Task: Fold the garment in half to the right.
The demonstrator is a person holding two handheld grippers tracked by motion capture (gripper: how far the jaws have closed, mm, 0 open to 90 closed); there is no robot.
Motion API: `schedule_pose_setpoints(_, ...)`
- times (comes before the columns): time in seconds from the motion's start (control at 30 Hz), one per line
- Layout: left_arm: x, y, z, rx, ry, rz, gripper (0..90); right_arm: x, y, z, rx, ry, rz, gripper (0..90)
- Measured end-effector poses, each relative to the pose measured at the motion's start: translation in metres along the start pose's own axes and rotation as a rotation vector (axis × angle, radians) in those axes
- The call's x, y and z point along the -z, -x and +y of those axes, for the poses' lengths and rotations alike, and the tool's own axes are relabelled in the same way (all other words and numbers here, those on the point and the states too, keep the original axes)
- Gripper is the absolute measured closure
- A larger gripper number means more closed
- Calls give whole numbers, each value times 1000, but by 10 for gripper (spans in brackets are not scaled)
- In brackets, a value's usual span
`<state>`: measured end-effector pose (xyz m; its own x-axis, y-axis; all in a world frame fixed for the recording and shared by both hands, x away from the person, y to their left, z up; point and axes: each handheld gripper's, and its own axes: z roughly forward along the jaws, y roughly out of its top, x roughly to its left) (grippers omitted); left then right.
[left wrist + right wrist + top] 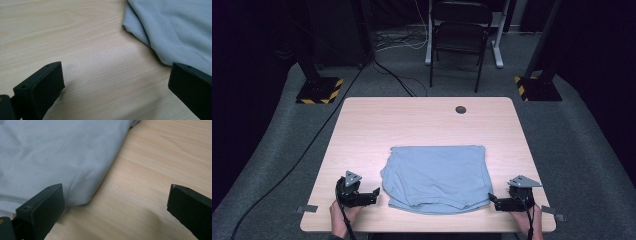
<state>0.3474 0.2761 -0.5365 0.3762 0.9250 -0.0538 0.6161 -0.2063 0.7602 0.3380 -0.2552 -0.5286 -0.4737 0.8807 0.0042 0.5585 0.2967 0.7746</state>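
Nearest to us, our left gripper [373, 193] rests low on the tabletop [362, 130] with its fingers [42, 87] spread wide apart, holding nothing; in the left gripper view bare wood fills the gap between them. Our right gripper [492, 199] sits at the opposite near corner, its fingers [43, 206] equally wide apart and empty.

Between the two grippers lies the blue cloth [437, 175], a folded garment spread flat on the near half of the tabletop. Its left edge is just beside our left gripper; in the left gripper view that edge runs down past one finger, though we cannot tell whether they touch. On the other side, the cloth's near right corner lies right at one of our right fingers, with the other finger standing over bare wood.

The cloth is pale blue, soft and lightly creased, roughly rectangular with a straight far edge and a rounded near edge where layers overlap.

Farther off, a small dark grommet [460, 109] sits in the tabletop, and beyond the table stands a black chair [460, 35].
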Motion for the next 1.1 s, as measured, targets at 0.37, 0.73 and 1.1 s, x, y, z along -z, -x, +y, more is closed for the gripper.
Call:
schedule_pose_setpoints(0.37, -14, 12, 20, -35, 28, -1, 0, -7, -16, 10, 27, -2, 16, 6)
schedule_pose_setpoints(0.73, -32, 22, 40, -56, 32, -4, 0, -21, -33, 29, 57, -5, 16, 12)
schedule_pose_setpoints(1.1, -49, 30, 46, -100, -31, 13, 0, -44, -45, 38, 76, -79, 11, 17)
